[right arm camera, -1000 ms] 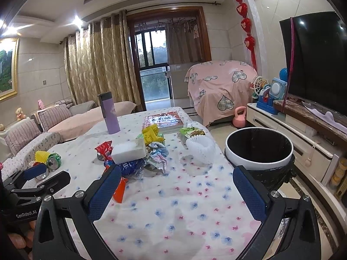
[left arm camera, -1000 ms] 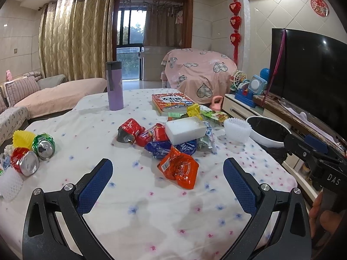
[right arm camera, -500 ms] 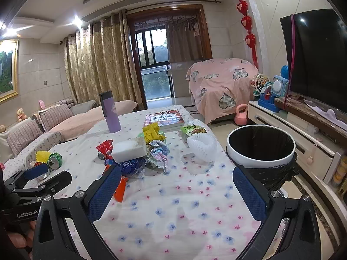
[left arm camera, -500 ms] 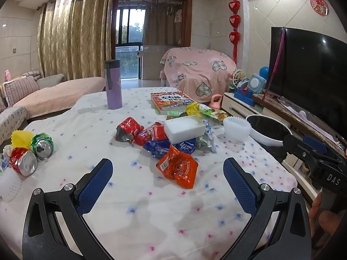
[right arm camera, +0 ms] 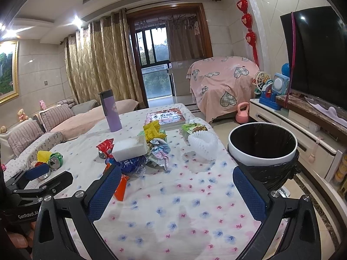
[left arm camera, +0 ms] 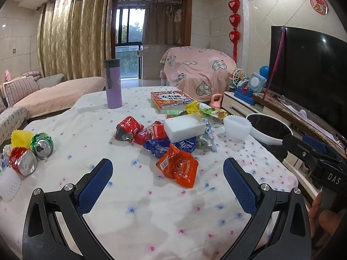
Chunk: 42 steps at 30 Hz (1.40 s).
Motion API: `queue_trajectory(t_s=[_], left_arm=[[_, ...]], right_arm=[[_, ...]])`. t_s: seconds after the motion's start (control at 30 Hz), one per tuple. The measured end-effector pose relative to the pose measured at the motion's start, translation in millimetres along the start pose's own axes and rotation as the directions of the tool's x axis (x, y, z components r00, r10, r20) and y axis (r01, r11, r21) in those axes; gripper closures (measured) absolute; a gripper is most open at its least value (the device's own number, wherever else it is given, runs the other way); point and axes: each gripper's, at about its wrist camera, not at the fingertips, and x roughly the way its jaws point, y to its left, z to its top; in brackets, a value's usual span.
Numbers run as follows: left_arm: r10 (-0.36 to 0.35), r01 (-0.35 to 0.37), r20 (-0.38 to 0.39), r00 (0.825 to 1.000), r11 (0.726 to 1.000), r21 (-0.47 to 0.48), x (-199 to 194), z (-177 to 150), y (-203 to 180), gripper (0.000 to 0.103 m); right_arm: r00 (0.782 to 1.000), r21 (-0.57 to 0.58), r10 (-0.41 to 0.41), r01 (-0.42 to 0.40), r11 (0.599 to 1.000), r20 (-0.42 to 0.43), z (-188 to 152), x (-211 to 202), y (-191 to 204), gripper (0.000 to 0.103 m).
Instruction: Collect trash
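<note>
A pile of wrappers lies mid-table: an orange packet, red wrappers, a blue wrapper, a white sponge block on top, and a white foam net. The pile also shows in the right wrist view. Crushed cans lie at the left edge. A white bin with a black liner stands beside the table's right edge. My left gripper is open and empty just short of the orange packet. My right gripper is open and empty over the cloth.
A purple flask and a book stand at the table's far side. A TV on a low cabinet runs along the right. A sofa is at the left. The flowered tablecloth covers the table.
Both grippers have risen and eased slightly forward; the table sits a little lower in each view. Both stay open and nothing on the table has moved.
</note>
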Motion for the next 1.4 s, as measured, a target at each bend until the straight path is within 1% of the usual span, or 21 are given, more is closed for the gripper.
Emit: queue_trajectory(t_s=[0.27,0.57,0.7,0.93,1.03,1.13,1.2,1.27,1.33,1.4], left_arm=[[0.002,-0.003,-0.035,0.999,1.0,-0.018,10,-2,4,0.0],[-0.015,0.01,-0.11,0.994,0.999,-0.044,37,0,10,0.0],[-0.015,0.009,-0.146,0.989,0.999,-0.043,54,2,11,0.006],[-0.021,0.015,-0.188,0.982,0.999,-0.031,79,3,8,0.009],[-0.021,0.017,-0.208,0.978,1.0,-0.025,90,4,6,0.013],[-0.028,0.022,-0.236,0.971,0.999,-0.028,102,3,7,0.018],[-0.038,0.029,-0.255,0.966,0.999,-0.038,110,2,8,0.024],[-0.044,0.034,-0.272,0.961,0.998,-0.044,117,1,8,0.027],[-0.054,0.042,-0.289,0.956,0.998,-0.046,123,1,8,0.033],[-0.065,0.055,-0.302,0.951,0.998,-0.044,128,0,7,0.042]], right_arm=[[1.0,0.006,0.011,-0.011,1.0,-0.018,-3,7,-1,0.0],[0.997,0.021,0.035,-0.033,0.999,-0.064,0,22,-11,0.0],[0.994,0.038,0.046,-0.043,0.998,-0.095,-1,33,-18,0.0],[0.988,0.062,0.064,-0.055,0.997,-0.139,2,54,-30,0.0],[0.985,0.072,0.066,-0.055,0.996,-0.16,2,64,-34,0.001],[0.981,0.088,0.067,-0.051,0.995,-0.185,3,77,-42,0.001],[0.977,0.099,0.066,-0.047,0.994,-0.204,5,85,-47,0.001],[0.972,0.105,0.078,-0.056,0.993,-0.221,6,94,-49,0.001],[0.969,0.091,0.077,-0.057,0.994,-0.234,8,103,-50,0.001],[0.967,0.085,0.069,-0.049,0.995,-0.246,10,112,-52,0.002]])
